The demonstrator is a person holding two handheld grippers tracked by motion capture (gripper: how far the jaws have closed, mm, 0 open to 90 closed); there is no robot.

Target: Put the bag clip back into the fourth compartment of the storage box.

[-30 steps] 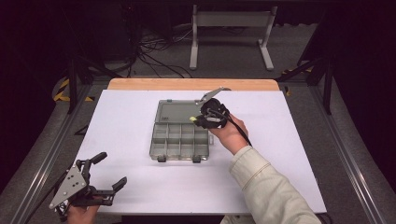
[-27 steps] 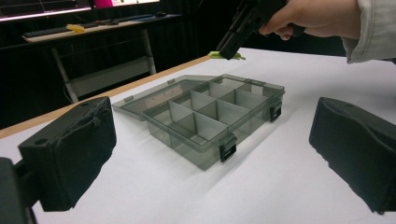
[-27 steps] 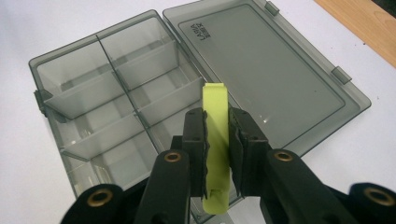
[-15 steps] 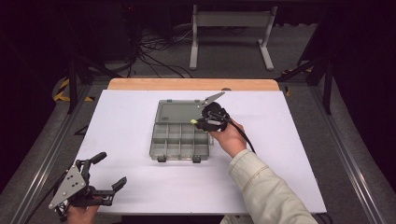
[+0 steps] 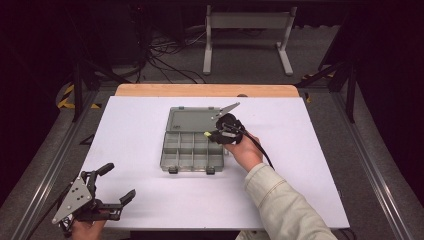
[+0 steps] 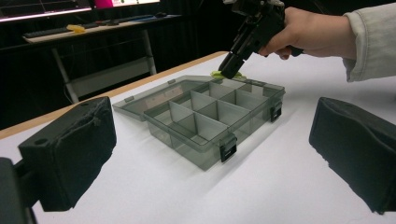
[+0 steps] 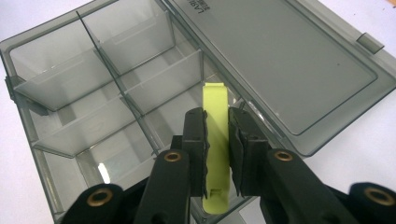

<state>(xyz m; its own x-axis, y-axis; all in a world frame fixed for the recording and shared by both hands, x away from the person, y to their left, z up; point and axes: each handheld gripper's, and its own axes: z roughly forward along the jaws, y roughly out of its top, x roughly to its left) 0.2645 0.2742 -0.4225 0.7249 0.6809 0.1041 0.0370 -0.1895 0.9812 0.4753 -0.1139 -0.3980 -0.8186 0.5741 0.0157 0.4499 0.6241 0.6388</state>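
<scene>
High view: strip over open box

Right tongs pinch a yellow-green strip above the grey box, whose lid lies open beyond them. Left tongs rest spread, well apart, at the white desk's near corner. Behind the desk: dark floor, cables, a metal stand.

The right gripper is seen from just behind its two black jaws, which are clamped on a flat yellow-green strip. The strip is held upright between the pads, with one end poking out past the tips and the other end hanging below them. Right under and beyond the jaws a smoky clear organizer box is laid out, dividers splitting it into compartments. Its lid is flipped open flat, off to the upper right of the jaws.
</scene>
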